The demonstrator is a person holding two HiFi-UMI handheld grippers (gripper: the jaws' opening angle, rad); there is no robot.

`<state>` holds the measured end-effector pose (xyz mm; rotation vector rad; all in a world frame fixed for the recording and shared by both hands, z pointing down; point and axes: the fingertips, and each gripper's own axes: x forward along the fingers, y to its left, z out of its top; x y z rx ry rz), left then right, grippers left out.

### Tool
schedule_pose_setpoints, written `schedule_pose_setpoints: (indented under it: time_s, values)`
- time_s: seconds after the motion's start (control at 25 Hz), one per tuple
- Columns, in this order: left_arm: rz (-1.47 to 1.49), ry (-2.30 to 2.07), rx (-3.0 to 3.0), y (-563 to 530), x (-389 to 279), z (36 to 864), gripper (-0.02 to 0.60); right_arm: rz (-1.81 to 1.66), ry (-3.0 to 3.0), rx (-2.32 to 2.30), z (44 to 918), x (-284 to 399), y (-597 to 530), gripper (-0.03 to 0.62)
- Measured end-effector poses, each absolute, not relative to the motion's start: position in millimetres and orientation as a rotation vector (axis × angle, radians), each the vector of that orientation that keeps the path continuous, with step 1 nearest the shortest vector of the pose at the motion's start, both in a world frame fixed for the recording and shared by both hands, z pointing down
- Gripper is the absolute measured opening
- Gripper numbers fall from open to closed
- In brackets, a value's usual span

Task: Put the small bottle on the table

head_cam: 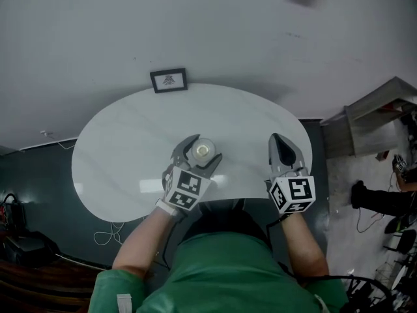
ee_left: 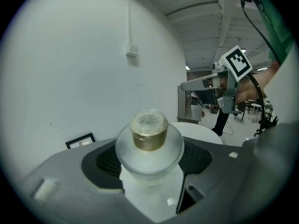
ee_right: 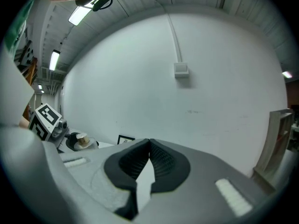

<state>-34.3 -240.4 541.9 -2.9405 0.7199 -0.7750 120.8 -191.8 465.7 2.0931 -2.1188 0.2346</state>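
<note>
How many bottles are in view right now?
1: the bottle sits between the left gripper's jaws, over the table. The right gripper is shut and empty; none looks hidden.

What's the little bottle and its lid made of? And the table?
The small bottle looks like frosted glass or plastic: it is cloudy white. Its lid looks like brushed gold metal, maybe coated plastic. The table looks glossy white, stone or laminate; it reflects light.

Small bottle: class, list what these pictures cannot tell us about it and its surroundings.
- Base of the small bottle, left gripper view: hidden by the left gripper jaws; contact with the table unclear.
- Print on the framed picture, head view: too small.
</note>
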Motion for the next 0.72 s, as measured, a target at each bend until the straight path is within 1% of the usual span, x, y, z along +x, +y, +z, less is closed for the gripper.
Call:
schedule_pose_setpoints:
  time_s: [0.4,0.72]
  values:
    - [-0.837,0.713,-2.914,-266,13,580,0.347,0.264,-2.149,2.027,480,146,-203,0.003]
    - [-0.918,0.714,-2.911,-281,30,619,0.347,0.289,-2.147,2.021,487,167,-214,0.003]
